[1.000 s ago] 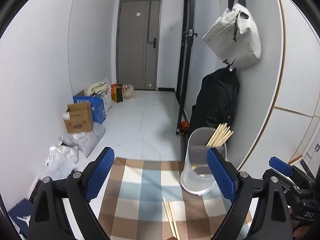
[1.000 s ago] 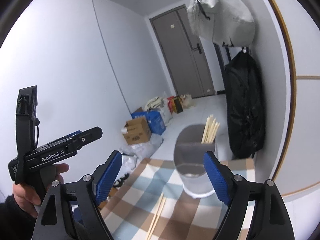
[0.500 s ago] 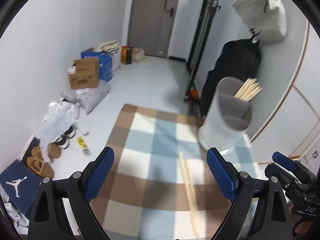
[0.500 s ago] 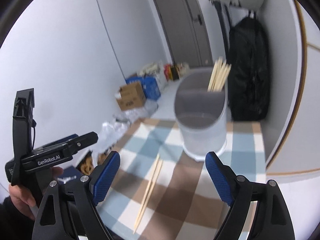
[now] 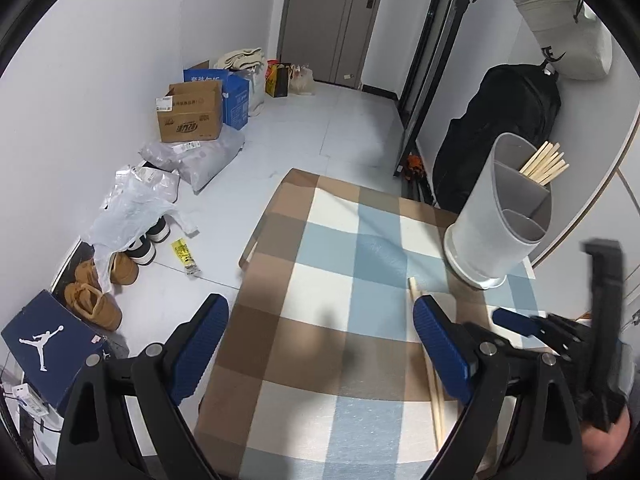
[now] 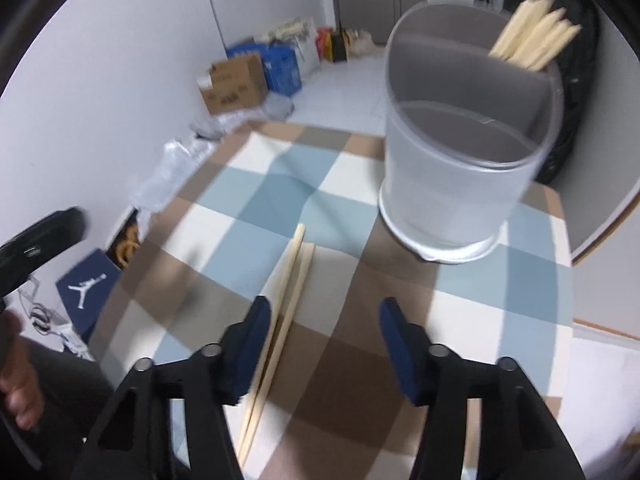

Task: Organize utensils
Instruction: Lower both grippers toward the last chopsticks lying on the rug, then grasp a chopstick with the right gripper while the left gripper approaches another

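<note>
A pair of wooden chopsticks (image 6: 294, 268) lies loose on the checked tablecloth (image 6: 500, 308). My right gripper (image 6: 326, 312) hovers just over them with its jaws closing. The sticks run along the inside of the left finger (image 6: 252, 340), and no pad presses on them. A translucent grey utensil holder (image 6: 452, 184) stands beyond, with several chopsticks (image 6: 532, 44) in its far compartment. My left gripper (image 5: 320, 320) is wide open above the cloth with nothing between its fingers. In its view the loose chopsticks (image 5: 434, 396) pass behind its right finger, and the holder (image 5: 496, 224) stands at the right.
The table's left edge (image 5: 256, 240) drops to a floor with a cardboard box (image 5: 190, 114), plastic bags, shoes (image 5: 96, 304) and a blue shoebox (image 5: 44, 344). A black backpack (image 5: 500, 120) hangs behind the holder. The right gripper's body (image 5: 600, 340) crowds the left view's right side.
Both grippers have sunk and tipped down towards the table. The right gripper's jaws have narrowed, and it has come in over the loose chopsticks. The left gripper's jaws are as wide as before.
</note>
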Tool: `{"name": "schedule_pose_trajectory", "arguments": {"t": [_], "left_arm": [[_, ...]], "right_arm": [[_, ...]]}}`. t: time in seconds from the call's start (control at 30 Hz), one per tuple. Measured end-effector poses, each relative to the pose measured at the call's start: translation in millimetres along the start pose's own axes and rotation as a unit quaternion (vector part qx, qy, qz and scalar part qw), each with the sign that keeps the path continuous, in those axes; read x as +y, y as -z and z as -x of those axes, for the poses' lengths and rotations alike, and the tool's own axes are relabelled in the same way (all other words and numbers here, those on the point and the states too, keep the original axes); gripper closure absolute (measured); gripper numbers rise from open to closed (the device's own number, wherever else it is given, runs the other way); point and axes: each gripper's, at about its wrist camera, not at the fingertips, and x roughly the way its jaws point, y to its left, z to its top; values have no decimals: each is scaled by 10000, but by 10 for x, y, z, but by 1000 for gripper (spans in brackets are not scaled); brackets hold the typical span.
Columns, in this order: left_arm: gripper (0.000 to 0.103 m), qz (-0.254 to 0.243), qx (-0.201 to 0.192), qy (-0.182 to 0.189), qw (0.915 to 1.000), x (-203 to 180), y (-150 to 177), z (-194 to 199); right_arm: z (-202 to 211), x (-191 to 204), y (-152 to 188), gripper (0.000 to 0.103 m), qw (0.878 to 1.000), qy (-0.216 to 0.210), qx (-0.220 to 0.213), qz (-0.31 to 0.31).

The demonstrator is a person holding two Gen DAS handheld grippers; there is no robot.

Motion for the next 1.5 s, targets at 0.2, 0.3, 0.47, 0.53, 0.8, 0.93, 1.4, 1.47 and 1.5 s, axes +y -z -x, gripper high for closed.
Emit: {"name": "schedule_pose_trajectory", "arguments": {"t": [0.2, 0.3, 0.47, 0.53, 0.8, 0.93, 1.4, 1.47, 1.5], "left_arm": [[12, 63, 45, 56, 10000, 88, -32, -8], [12, 151, 80, 153, 9997, 125, -46, 1], [12, 245, 97, 257, 9993, 189, -80, 16], [12, 310, 130, 300, 9990, 214, -97, -4], [12, 389, 93, 291, 9988, 293, -96, 17], [12, 484, 132, 277, 9984, 330, -98, -9], [12, 330, 218, 176, 9991, 283, -68, -84], [12, 281, 222, 129, 9993, 272, -68, -96], [12, 258, 232, 103, 9993, 266, -69, -108]], "right_arm": [[-267, 47, -95, 70, 9996, 187, 192, -67], [-314, 59, -128, 77, 9994, 243, 243, -48], [-406, 108, -202, 77, 9988, 334, 346, 25], [-439, 128, -219, 77, 9984, 408, 394, 64], [-537, 239, -300, 77, 9964, 600, 542, 258], [-567, 256, -343, 86, 9961, 607, 562, 289], [-13, 156, -418, 98, 9988, 145, -433, -153], [135, 124, -433, 98, 9975, 70, -678, -204], [227, 104, -437, 98, 9963, 65, -822, -223]]}}
